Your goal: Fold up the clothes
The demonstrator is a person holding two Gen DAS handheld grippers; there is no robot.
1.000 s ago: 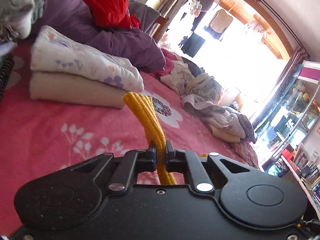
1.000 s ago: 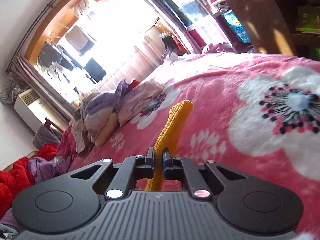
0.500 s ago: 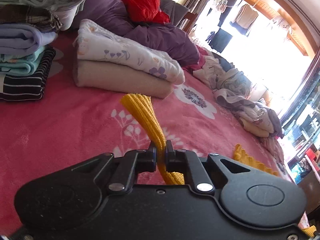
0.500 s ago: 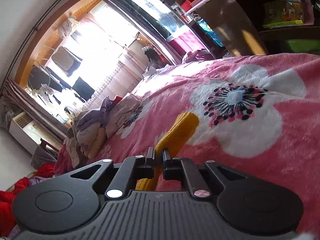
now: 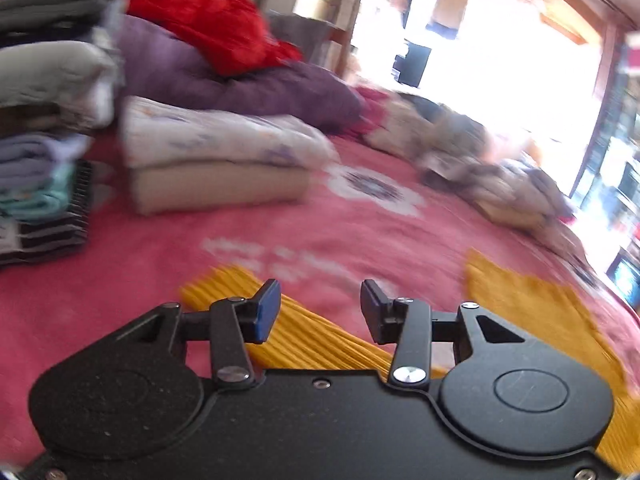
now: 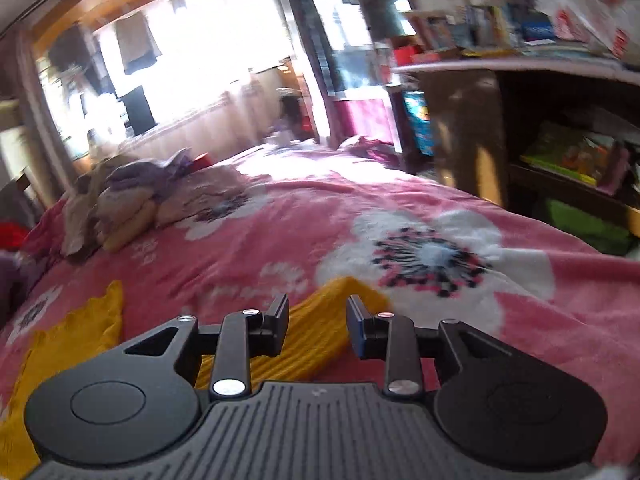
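Note:
A yellow ribbed knit garment (image 5: 316,340) lies flat on the pink flowered bedspread (image 5: 160,264). In the left wrist view one ribbed end runs under my left gripper (image 5: 320,312), whose jaws are opening with the pads clear of the cloth. Another part of the garment (image 5: 532,304) spreads to the right. In the right wrist view a second ribbed end of the yellow garment (image 6: 320,332) rests between and below the fingers of my right gripper (image 6: 318,328). Its jaws are opening too and press on nothing. More yellow cloth (image 6: 68,340) lies at the left.
Folded clothes are stacked at the left (image 5: 44,140), beside a floral and beige folded pile (image 5: 216,160). Purple bedding (image 5: 248,88) and a red cloth (image 5: 208,12) lie behind. A heap of unfolded clothes (image 6: 140,200) sits farther up the bed. A crowded desk (image 6: 520,80) stands at the right.
Both grippers let go of the yellow garment's ends, which dropped flat onto the bedspread. Both views rolled closer to level and are blurred by motion.

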